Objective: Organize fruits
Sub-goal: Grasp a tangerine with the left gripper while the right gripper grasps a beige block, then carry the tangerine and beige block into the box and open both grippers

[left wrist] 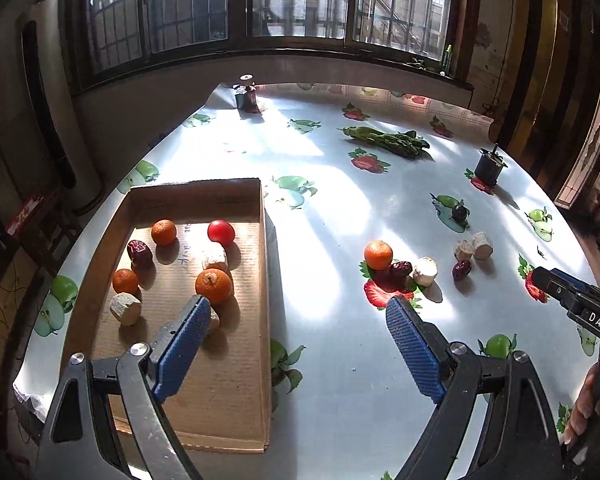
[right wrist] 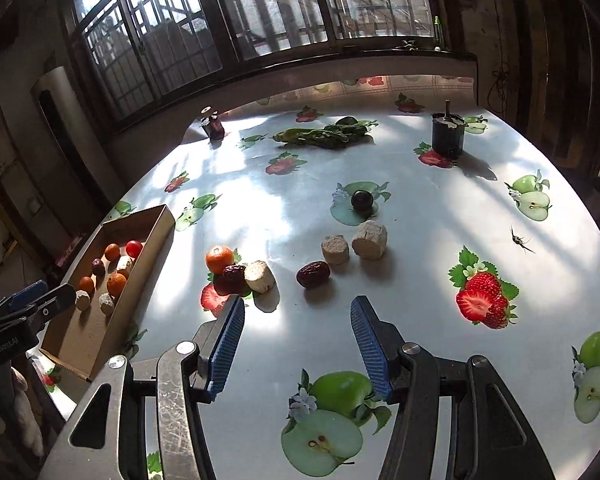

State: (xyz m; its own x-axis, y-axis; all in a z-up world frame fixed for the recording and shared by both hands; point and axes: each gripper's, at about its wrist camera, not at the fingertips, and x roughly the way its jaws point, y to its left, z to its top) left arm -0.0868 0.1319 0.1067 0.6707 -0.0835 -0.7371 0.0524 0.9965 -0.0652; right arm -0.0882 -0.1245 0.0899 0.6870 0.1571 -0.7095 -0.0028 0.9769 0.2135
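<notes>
Hovering above the fruit-print tablecloth [right wrist: 420, 240], you are holding the right gripper [right wrist: 298, 344] with its jaws spread and nothing between them. Just beyond its tips lies the red date [right wrist: 313, 274], apart from the pads and slightly left of the midline. To seat it well, line the gap up on the date, come down until the pads flank it on both sides, and close gently, since the skin looks soft and wrinkled. Avoid nudging the two pale cut chunks [right wrist: 354, 244] standing just behind it.

You are holding the left gripper [left wrist: 298, 320] wide open and empty, straddling the right wall of the cardboard tray [left wrist: 265, 280]. Its left finger is hanging over the tray beside a mandarin [left wrist: 214, 285].

Farther out, a second mandarin [right wrist: 219, 259], another date [right wrist: 231, 279] and a pale chunk [right wrist: 259, 276] are touching one another in a cluster, left of the right gripper's line. Take these one at a time, because squeezing into the cluster is likely to scatter it. Beyond lies a dark round fruit [right wrist: 362, 200], well apart, and leafy greens [right wrist: 324, 133] near the far edge. The tray is already holding several fruits.
</notes>
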